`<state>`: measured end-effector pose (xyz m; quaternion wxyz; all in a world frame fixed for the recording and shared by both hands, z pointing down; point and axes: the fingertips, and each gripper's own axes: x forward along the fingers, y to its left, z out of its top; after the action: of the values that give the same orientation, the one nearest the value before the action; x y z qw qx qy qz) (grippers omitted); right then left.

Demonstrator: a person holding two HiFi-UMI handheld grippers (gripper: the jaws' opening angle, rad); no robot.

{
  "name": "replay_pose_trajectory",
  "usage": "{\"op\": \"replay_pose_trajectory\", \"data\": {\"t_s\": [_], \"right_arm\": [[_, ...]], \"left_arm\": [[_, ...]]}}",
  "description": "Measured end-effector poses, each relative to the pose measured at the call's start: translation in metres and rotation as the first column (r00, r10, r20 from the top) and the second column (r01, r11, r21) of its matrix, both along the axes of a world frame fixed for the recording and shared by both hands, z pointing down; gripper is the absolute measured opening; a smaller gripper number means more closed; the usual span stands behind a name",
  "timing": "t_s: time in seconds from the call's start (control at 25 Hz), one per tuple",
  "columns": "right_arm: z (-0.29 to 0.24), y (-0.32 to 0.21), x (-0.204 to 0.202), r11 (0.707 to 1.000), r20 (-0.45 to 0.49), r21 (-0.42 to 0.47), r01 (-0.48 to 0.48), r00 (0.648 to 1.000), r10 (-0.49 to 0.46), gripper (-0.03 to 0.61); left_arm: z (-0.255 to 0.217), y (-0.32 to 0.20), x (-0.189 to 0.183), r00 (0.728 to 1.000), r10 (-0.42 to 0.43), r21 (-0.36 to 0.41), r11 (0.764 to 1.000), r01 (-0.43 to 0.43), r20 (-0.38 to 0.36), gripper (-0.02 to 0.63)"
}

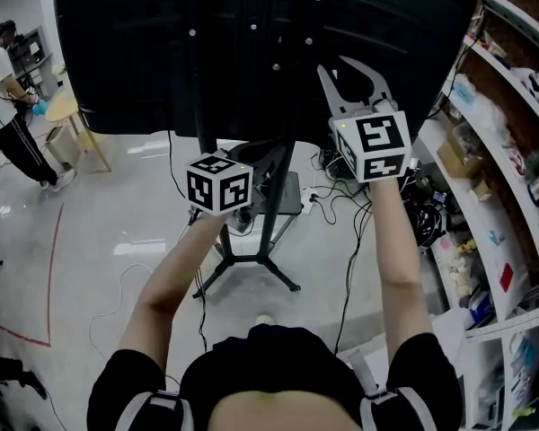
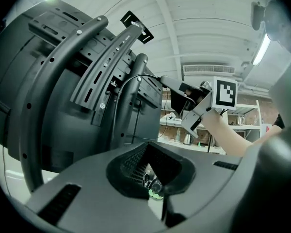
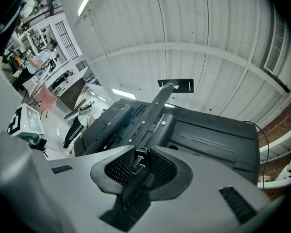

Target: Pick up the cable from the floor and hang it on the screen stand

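The screen's dark back [image 1: 251,43] fills the top of the head view, on a black stand [image 1: 265,232] with splayed legs. My right gripper [image 1: 353,77] is raised against that back. In its own view the right gripper [image 3: 138,161] is shut on the cable's black plug [image 3: 137,160]. From there a thin black cable [image 2: 131,79] arcs left and drops beside the stand's column [image 2: 136,106]. My left gripper [image 2: 153,178] is lower, under its marker cube [image 1: 217,182]. Its pads meet on a small glinting bit that looks like the cable. A thin strand [image 1: 202,303] hangs below it.
A person [image 1: 9,106] stands far left beside a wooden stool [image 1: 72,115]. Cluttered shelves [image 1: 494,178] line the right side. A tangle of cables [image 1: 341,191] lies on the floor behind the stand. A red tape line [image 1: 49,268] marks the floor at left.
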<state>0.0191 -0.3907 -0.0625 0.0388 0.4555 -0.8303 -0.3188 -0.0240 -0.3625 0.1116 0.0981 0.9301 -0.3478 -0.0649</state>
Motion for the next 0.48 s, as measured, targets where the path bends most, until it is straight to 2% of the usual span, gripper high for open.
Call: {"op": "replay_pose_trajectory", "data": {"t_s": [0.12, 0.48], "right_arm": [[-0.013, -0.009, -0.003, 1.000, 0.014, -0.004, 0.020, 1.000, -0.020, 0.107], [-0.064, -0.028, -0.017, 0.997, 0.013, 0.065, 0.048, 0.999, -0.049, 0.107]], "left_arm": [[-0.010, -0.012, 0.000, 1.000, -0.002, 0.007, 1.000, 0.002, 0.003, 0.005], [-0.066, -0.049, -0.005, 1.000, 0.012, 0.059, 0.998, -0.011, -0.018, 0.005]]}}
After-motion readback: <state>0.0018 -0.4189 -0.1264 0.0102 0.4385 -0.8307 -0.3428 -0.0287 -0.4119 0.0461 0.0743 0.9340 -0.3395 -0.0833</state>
